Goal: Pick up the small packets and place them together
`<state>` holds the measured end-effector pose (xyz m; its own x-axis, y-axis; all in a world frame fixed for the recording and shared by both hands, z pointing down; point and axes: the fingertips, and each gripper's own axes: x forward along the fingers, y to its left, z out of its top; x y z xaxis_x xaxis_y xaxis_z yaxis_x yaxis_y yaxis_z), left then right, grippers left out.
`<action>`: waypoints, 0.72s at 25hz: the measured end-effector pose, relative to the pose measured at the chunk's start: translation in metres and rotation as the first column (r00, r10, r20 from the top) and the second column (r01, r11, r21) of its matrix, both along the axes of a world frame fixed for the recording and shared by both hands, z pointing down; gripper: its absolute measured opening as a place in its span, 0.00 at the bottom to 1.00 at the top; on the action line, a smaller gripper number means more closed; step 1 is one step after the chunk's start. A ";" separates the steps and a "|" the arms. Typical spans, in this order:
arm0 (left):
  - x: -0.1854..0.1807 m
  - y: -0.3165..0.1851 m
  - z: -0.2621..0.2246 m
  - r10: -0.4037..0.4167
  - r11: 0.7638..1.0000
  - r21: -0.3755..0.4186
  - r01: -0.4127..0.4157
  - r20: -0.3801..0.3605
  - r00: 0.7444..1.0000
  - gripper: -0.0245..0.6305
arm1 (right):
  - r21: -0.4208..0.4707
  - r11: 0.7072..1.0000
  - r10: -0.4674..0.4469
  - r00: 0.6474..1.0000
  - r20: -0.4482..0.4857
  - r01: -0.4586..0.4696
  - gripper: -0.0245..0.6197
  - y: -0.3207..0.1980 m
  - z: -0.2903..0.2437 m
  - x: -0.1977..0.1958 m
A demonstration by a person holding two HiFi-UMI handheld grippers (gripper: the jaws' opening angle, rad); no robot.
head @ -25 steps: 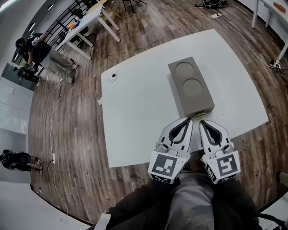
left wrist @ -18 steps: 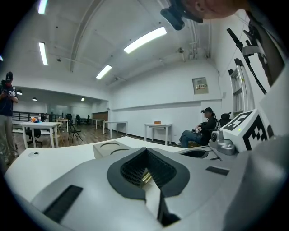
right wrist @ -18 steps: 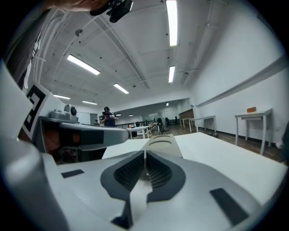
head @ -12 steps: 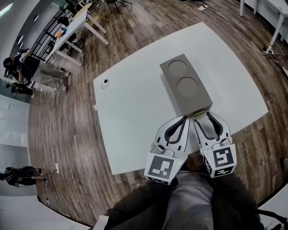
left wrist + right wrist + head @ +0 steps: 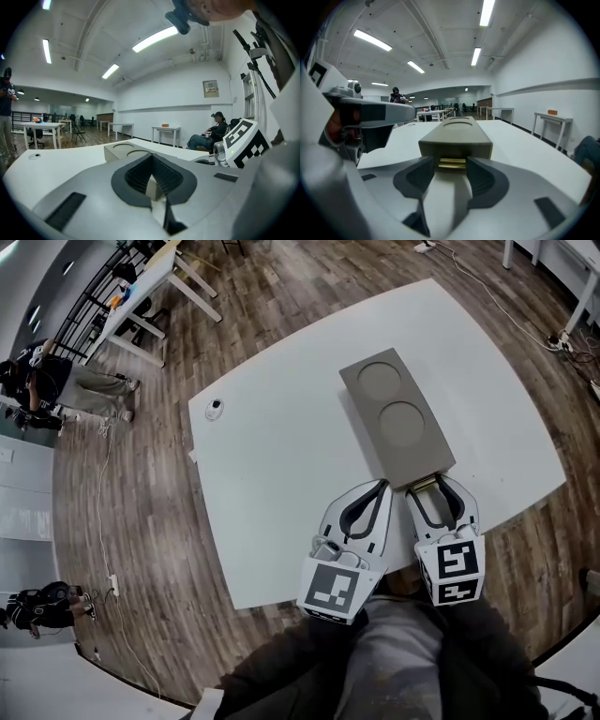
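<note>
Thin gold packets (image 5: 452, 163), stacked in the near slot of the long grey-beige box (image 5: 398, 418) on the white worktop (image 5: 281, 474), look light and slippery; pinch their protruding edge. The right gripper (image 5: 436, 491) jaws, just opening, flank them untouched. The left gripper (image 5: 378, 488) is clenched, empty.

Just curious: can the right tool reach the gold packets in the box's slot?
Probably yes. The right tool, whose jaws have just been opening, flanks the open end of the box. The gold packets sit at its tips, ungripped, with nothing blocking.
</note>
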<state>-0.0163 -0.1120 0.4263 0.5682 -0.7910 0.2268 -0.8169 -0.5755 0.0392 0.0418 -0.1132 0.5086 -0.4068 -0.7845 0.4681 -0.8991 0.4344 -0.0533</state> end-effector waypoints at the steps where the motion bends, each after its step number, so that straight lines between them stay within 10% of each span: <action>1: 0.000 -0.001 0.000 0.001 1.000 -0.003 -0.001 -0.003 1.000 0.04 | -0.007 1.000 0.007 1.000 -0.013 -0.007 0.37 -0.001 0.001 0.000; 18: -0.009 0.004 -0.007 0.020 0.998 -0.066 -0.023 -0.032 0.999 0.04 | -0.003 0.998 0.064 0.997 -0.038 -0.064 0.31 -0.005 0.001 0.003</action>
<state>-0.0258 -0.1085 0.4191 0.5926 -0.7623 0.2603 -0.8021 -0.5882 0.1034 0.0449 -0.1181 0.5101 -0.3376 -0.8061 0.4860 -0.9264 0.3759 -0.0201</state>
